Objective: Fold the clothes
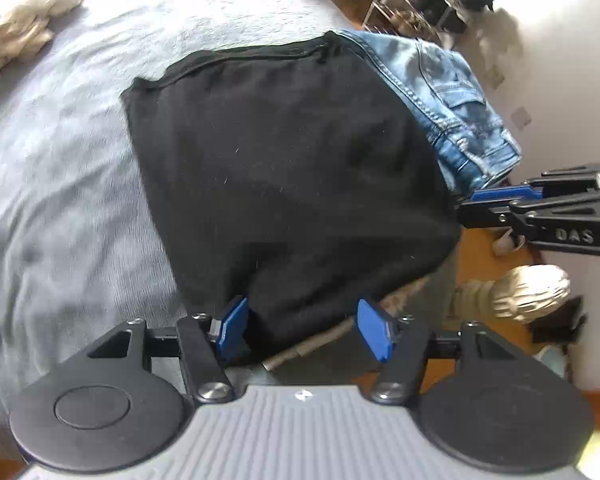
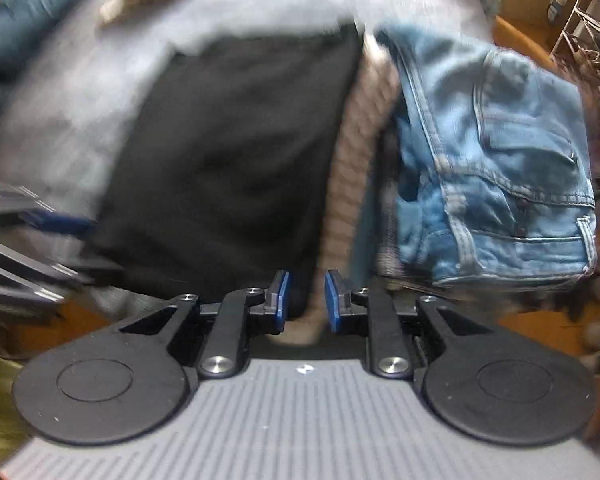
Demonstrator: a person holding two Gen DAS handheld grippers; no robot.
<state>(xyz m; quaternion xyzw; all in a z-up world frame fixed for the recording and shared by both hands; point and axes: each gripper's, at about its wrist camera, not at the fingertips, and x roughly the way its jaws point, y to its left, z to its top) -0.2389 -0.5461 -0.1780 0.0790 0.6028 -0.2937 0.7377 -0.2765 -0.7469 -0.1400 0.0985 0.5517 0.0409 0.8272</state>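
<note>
A folded black garment [image 1: 284, 168] lies flat on the grey bedspread [image 1: 60, 152], near the bed's edge, with folded blue jeans [image 1: 452, 104] just beside it on the right. The left gripper [image 1: 302, 330] hangs with jaws released, straddling the garment's near edge. The right gripper [image 2: 305, 302] shows a narrow gap, clasping nothing.

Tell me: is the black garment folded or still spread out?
Folded: the black garment lies as a compact rectangle with straight edges on the grey bedcover, beside the folded jeans.
</note>
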